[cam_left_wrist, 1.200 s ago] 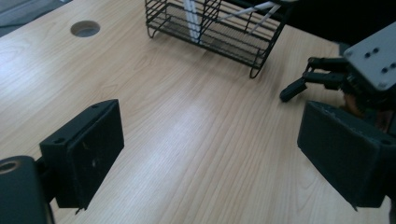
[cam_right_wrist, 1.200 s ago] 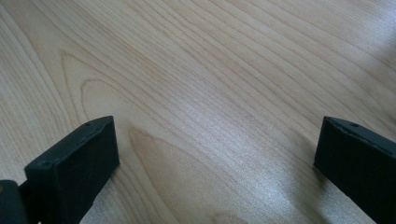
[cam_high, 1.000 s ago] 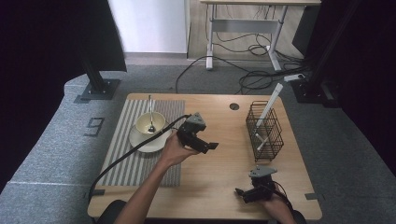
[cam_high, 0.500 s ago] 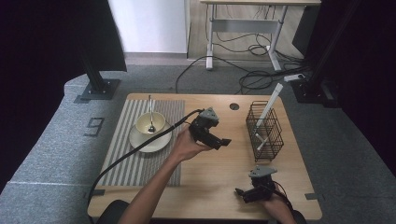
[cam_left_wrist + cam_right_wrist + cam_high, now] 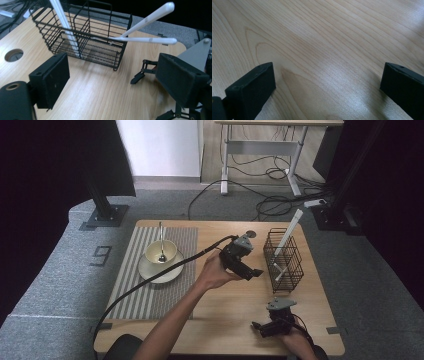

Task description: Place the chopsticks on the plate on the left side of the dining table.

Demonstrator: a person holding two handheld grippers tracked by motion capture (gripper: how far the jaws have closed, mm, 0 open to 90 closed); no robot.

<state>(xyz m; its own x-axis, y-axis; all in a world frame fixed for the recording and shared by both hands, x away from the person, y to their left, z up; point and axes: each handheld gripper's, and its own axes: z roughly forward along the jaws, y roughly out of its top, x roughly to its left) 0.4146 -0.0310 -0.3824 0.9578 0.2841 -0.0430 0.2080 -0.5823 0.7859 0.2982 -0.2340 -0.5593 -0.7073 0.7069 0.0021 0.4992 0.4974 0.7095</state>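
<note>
- far left of the desk (image 5: 235, 305): striped mat (image 5: 150, 290) with a bowl (image 5: 161, 252) on a saucer (image 5: 161, 268), spoon (image 5: 161, 241) standing in the bowl, well apart from everything else
- middle: left gripper (image 5: 248, 270) held up over bare wood, jaws wide apart with nothing between them, pointing at the wire basket (image 5: 283, 260) just beside it
- basket sits near the right edge with white sticks (image 5: 140, 29) poking out over its rim
- front right corner: right gripper (image 5: 258, 327) low over open wood, jaws spread apart, empty
</note>
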